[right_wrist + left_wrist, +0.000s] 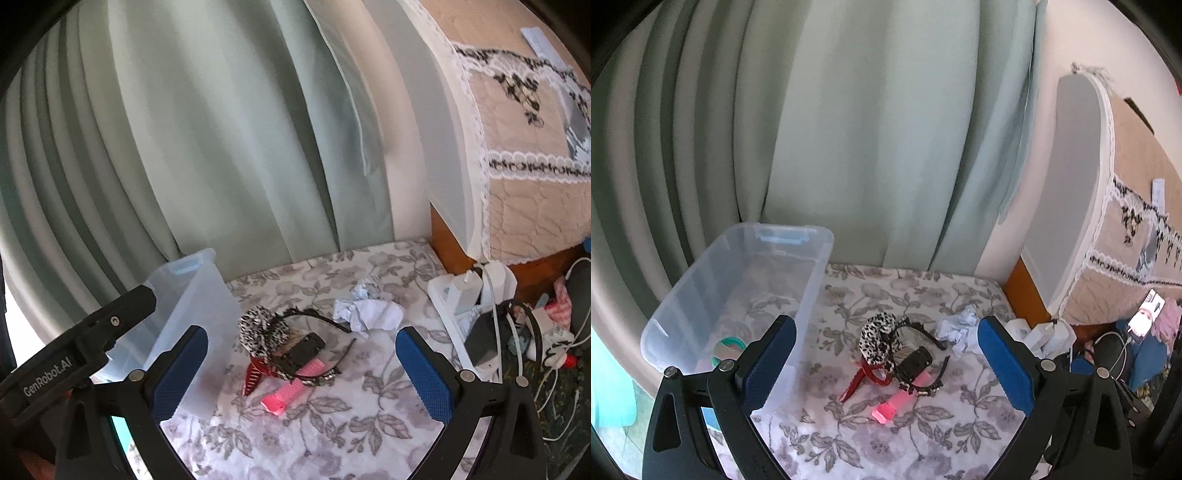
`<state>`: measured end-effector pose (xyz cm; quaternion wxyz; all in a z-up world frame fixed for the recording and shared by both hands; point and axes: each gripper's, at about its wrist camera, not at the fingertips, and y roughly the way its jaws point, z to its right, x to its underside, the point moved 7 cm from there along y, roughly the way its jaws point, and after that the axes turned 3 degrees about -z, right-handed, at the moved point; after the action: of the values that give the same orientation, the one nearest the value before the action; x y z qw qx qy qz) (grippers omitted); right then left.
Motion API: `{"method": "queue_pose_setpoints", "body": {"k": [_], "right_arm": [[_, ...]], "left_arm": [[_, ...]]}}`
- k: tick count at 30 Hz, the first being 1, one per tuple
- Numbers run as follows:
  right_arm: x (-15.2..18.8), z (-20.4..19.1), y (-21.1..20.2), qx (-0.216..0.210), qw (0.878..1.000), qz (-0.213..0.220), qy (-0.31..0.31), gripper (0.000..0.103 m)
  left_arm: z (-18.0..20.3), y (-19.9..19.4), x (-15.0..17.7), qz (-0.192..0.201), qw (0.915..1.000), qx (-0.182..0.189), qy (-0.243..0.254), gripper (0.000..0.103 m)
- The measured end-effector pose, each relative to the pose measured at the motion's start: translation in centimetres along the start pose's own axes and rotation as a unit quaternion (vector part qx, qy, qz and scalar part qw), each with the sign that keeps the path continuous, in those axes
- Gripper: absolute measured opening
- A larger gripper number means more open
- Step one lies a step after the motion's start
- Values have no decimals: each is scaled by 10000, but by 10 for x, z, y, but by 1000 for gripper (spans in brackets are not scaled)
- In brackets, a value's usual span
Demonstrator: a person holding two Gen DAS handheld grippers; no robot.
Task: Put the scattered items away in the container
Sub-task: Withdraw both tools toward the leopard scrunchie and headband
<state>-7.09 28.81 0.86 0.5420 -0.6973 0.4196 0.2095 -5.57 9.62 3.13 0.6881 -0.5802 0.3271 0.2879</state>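
Clear plastic: the storage bin (738,295) sits at the left of the floral tablecloth (886,443), a green ring (729,345) already inside. I hold the left gripper (886,365) and right gripper (301,373) spread wide and empty above the heap: leopard scrunchie (877,339), red hair claw (860,380), pink roller (291,391), black headband (923,332). Crumpled tissue (369,308) lies beside them.
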Motion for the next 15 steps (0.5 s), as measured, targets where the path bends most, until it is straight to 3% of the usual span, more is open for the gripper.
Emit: {"method": "queue_pose_setpoints", "body": {"k": [15], "right_arm": [[24, 27, 43, 226, 9985, -500, 61, 103]], "left_arm": [[19, 52, 30, -535, 9981, 281, 126, 99]]}}
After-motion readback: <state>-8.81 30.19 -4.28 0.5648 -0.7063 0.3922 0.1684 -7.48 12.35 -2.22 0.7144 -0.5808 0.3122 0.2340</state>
